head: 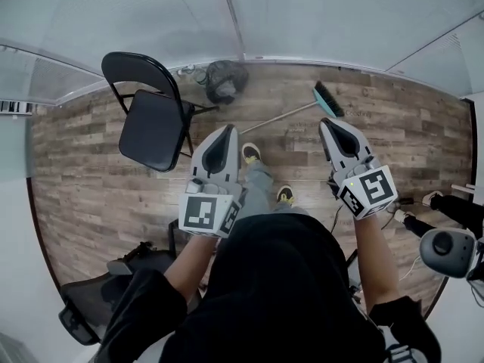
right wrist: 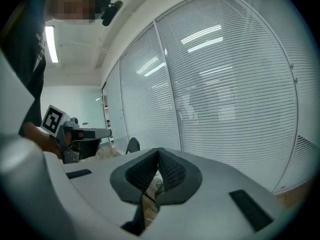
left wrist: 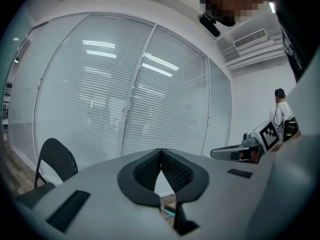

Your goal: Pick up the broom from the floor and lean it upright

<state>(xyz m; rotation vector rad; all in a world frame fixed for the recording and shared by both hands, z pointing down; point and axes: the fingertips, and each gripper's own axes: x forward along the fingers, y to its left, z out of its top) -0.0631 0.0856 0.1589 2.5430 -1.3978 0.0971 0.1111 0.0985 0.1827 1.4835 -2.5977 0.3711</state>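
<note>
The broom lies flat on the wooden floor near the far wall. Its dark bristle head with a teal back is at the right, and its thin handle runs down-left toward my feet. My left gripper is held in the air left of the handle, jaws together and empty. My right gripper hovers just in front of the broom head, also shut with nothing in it. Neither gripper touches the broom. Both point toward the blind-covered glass wall.
A black folding chair stands to the left. A dark mesh bin sits by the wall behind the broom handle. An office chair is at the lower left. Cables and a grey device are at the right.
</note>
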